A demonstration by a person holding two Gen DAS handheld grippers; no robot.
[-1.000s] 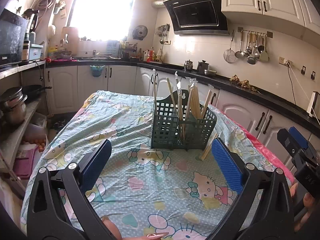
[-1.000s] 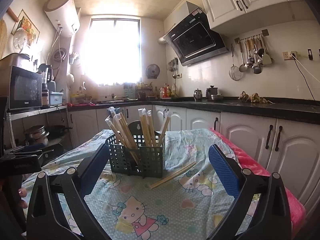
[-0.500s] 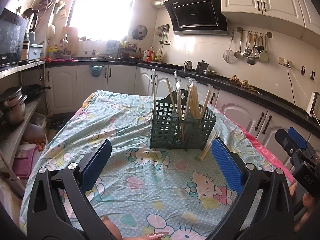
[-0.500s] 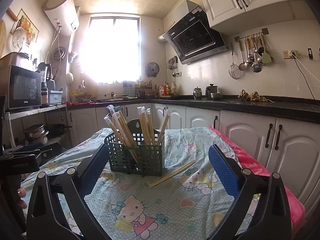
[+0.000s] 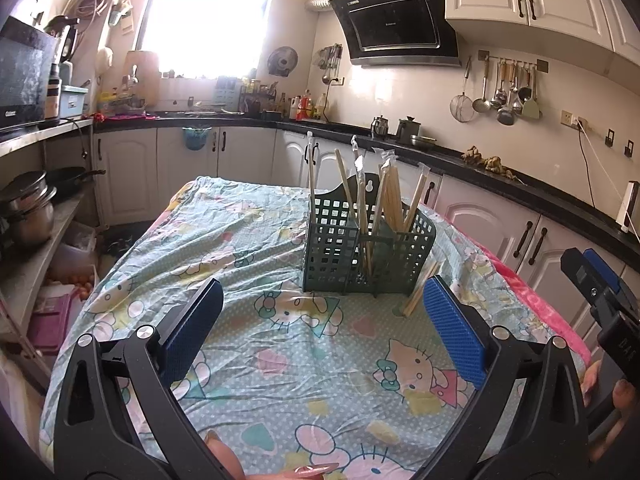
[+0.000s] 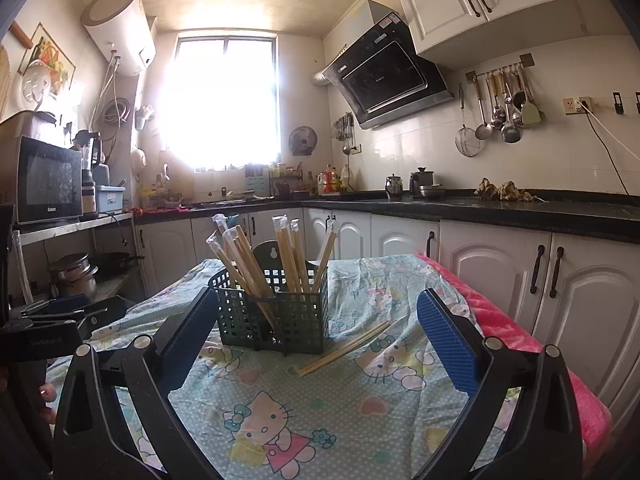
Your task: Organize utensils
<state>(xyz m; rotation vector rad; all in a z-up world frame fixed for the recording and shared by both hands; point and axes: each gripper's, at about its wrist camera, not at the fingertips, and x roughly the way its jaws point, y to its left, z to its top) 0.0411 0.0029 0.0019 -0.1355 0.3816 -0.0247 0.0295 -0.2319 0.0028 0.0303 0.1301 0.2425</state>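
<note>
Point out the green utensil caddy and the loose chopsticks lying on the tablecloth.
green utensil caddy [image 6: 276,322], right wrist view, front mesh wall.
loose chopsticks [image 6: 344,349], right wrist view, middle of the pair.

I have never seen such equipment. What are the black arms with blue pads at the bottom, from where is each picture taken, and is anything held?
They are two hand-held grippers; a person holds one in each hand. Each picture comes from a camera on one gripper, looking forward along its fingers. The left gripper and the right gripper are both open and hold nothing. On the patterned tablecloth stands a dark green basket with wrapped chopsticks upright in it. One loose pair of chopsticks lies on the cloth beside it.
</note>
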